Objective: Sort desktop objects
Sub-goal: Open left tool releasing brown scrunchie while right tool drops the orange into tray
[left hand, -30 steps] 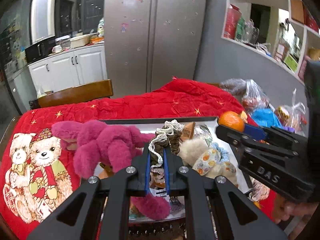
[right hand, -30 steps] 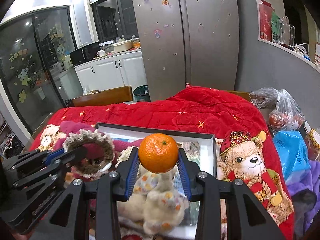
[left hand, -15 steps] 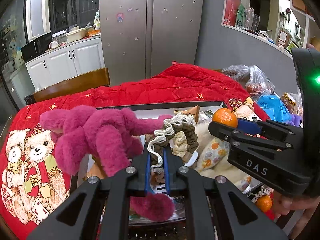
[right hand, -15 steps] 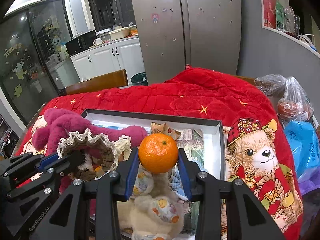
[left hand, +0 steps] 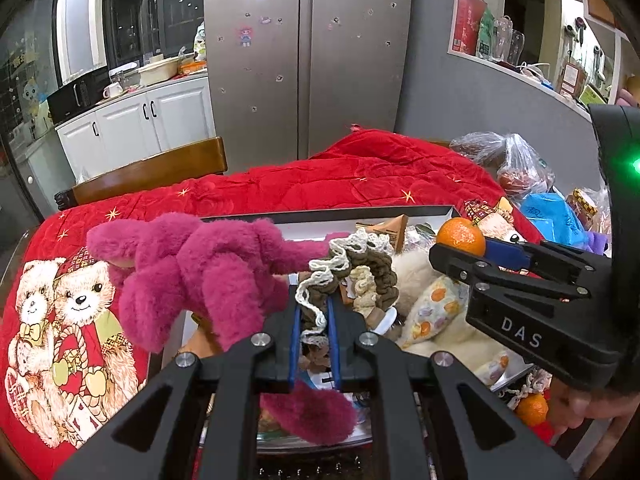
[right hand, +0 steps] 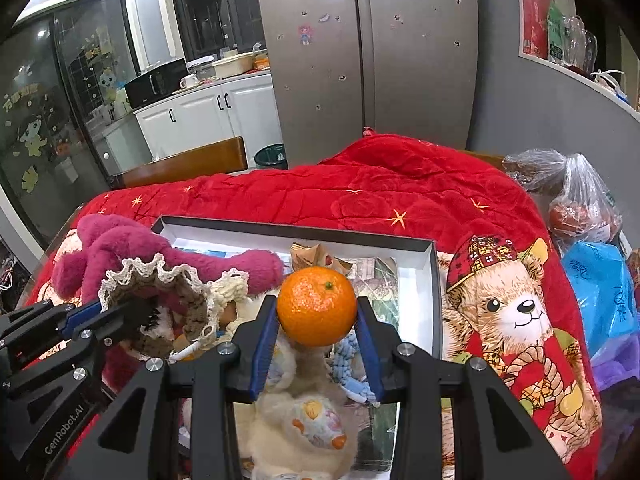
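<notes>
My left gripper (left hand: 314, 320) is shut on a brown crocheted piece with a cream frill (left hand: 348, 268), held above the box; it also shows in the right wrist view (right hand: 160, 292). My right gripper (right hand: 316, 320) is shut on an orange (right hand: 316, 306), held above the box; the orange also shows in the left wrist view (left hand: 460, 236). Below lies a shallow white box with a dark rim (right hand: 296, 230) holding a magenta plush toy (left hand: 192, 268), a cream plush with a patterned front (right hand: 304, 420) and papers.
The box sits on a red quilt with teddy bears (right hand: 400, 184). Plastic bags (right hand: 580, 204) and a blue packet (right hand: 600, 292) lie at the right. A second orange (left hand: 530, 408) lies at the near right. A wooden chair back (left hand: 148, 172) stands behind the table.
Both grippers have risen and pulled back a little with their loads still held. The box and plush toys now sit lower and farther in both views.
</notes>
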Action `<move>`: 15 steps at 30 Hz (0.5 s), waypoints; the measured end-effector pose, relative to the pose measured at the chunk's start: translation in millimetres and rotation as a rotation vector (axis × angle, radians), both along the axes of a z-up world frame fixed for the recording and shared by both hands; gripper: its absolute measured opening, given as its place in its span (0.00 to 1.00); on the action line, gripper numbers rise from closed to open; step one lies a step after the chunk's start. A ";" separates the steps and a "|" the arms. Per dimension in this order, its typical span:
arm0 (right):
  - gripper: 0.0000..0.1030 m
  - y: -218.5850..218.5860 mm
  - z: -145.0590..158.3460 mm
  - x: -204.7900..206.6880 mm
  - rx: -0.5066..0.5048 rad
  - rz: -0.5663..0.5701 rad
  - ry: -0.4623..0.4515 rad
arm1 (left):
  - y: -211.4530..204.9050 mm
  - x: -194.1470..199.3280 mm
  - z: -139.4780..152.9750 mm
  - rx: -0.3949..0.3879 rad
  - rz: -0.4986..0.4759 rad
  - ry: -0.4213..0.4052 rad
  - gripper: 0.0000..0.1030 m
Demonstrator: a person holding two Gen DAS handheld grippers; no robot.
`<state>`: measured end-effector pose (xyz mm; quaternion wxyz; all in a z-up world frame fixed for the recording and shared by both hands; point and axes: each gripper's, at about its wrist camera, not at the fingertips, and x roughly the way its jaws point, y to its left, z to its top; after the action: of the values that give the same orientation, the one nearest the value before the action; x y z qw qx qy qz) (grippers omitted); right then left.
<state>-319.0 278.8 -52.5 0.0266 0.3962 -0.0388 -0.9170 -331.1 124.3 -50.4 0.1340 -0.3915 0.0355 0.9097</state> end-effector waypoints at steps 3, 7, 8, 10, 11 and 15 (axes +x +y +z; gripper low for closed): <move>0.48 1.0 1.9 -0.2 -0.008 -0.003 0.003 | 1.8 0.0 -0.4 -0.007 -0.011 -0.002 0.80; 0.71 7.1 10.9 3.3 -0.009 -0.042 0.029 | 6.6 5.0 4.3 -0.036 -0.007 0.042 0.87; 0.72 8.5 12.6 3.9 -0.003 -0.052 0.032 | 8.4 5.7 5.1 -0.047 -0.013 0.044 0.89; 0.73 12.0 15.4 4.9 0.003 -0.068 0.040 | 9.8 6.4 5.8 -0.055 -0.014 0.049 0.90; 0.73 13.3 15.8 4.9 0.000 -0.068 0.042 | 10.1 6.1 5.9 -0.053 -0.013 0.047 0.90; 0.73 9.6 15.8 4.8 0.003 -0.051 0.041 | 8.1 5.2 6.0 -0.037 -0.014 0.043 0.90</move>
<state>-314.1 288.4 -36.7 0.0034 0.3762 -0.0470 -0.9253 -325.9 132.4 -44.3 0.1320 -0.3740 0.0580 0.9161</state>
